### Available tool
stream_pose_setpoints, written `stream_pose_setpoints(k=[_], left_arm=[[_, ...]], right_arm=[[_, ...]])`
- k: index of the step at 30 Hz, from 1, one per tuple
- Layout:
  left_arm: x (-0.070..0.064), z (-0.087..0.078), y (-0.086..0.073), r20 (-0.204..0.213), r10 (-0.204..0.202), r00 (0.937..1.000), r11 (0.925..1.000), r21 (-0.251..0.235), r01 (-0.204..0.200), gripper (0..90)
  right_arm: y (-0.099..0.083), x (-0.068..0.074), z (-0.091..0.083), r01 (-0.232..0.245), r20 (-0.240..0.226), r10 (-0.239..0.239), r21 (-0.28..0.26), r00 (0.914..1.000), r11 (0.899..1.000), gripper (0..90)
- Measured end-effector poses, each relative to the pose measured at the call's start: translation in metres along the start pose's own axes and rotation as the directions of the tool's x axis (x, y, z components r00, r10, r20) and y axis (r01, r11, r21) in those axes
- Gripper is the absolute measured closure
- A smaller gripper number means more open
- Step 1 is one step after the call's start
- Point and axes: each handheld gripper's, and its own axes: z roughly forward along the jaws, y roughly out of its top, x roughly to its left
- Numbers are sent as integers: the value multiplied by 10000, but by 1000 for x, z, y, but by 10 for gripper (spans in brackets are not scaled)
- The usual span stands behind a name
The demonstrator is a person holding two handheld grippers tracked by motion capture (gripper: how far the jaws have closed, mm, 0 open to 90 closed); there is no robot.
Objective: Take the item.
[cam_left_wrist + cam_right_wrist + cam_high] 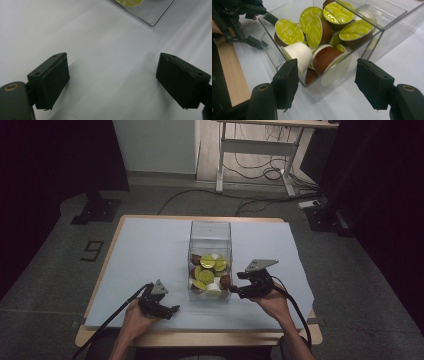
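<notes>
The right claw [327, 85] is wide apart at the clear box [372, 37] of coffee pods [325, 58]. The left claw [112, 80] is apart too. A hard bump could tip the box over.

No words or numbers can be read; the green foil lids [288, 32] of the capsules in the clear box [375, 37] bear print too blurred to make out.

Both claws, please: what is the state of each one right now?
Left claw: open, holding nothing, over the white table cover.
Right claw: open, holding nothing, facing a corner of the clear box of capsules.
</notes>
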Motion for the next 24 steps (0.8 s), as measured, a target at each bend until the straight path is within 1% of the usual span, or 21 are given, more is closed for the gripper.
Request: stream_pose_setpoints(k=[1,3,6,7,10,11,13,14,17,19,20,22,24], left_arm=[[0,1,-1,-26,-15,10000,9999,-102,15,89],[1,2,-2,-17,-52,10000,9999,-103,52,59],[1,2,-2,-46,-35,10000,9999,-104,35,57],[1,2,-2,-45,-43,10000,9999,-108,43,57],[1,2,-2,-38,-43,10000,9999,-113,42,57],[1,2,-2,-33,-44,10000,9999,-110,44,57],[1,2,-2,-27,-49,10000,9999,-110,49,56],[1,2,-2,-29,-55,10000,9999,-113,54,56],[1,2,-2,-38,-48,10000,9999,-120,47,56],[1,2,-2,-48,-50,10000,9999,-111,50,56],[1,2,-2,-45,-44,10000,9999,-104,43,56],[1,2,-2,-52,-72,10000,9999,-128,71,56],[1,2,-2,-44,-83,10000,9999,-134,82,57]], right_arm=[[2,0,1,12,-38,-12,16,10000,10000,346],[6,-1,4,37,-128,-37,50,9999,10000,344],[12,-1,8,132,-203,-129,126,9997,9998,333],[16,-2,11,191,-326,-186,133,9993,9997,333],[20,-2,14,193,-439,-184,197,9989,9996,335],[23,-2,16,202,-507,-190,232,9985,9995,336],[28,-2,24,159,-848,-136,262,9963,9995,348],[28,-2,24,159,-848,-136,262,9963,9995,348],[31,-3,31,136,-876,-96,457,9961,9989,348],[34,-3,35,213,-859,-166,540,9962,9983,350],[35,-3,38,270,-874,-221,556,9959,9981,354],[38,-3,43,244,-904,-186,631,9957,9977,374],[40,-3,47,284,-842,-224,707,9962,9971,382]])
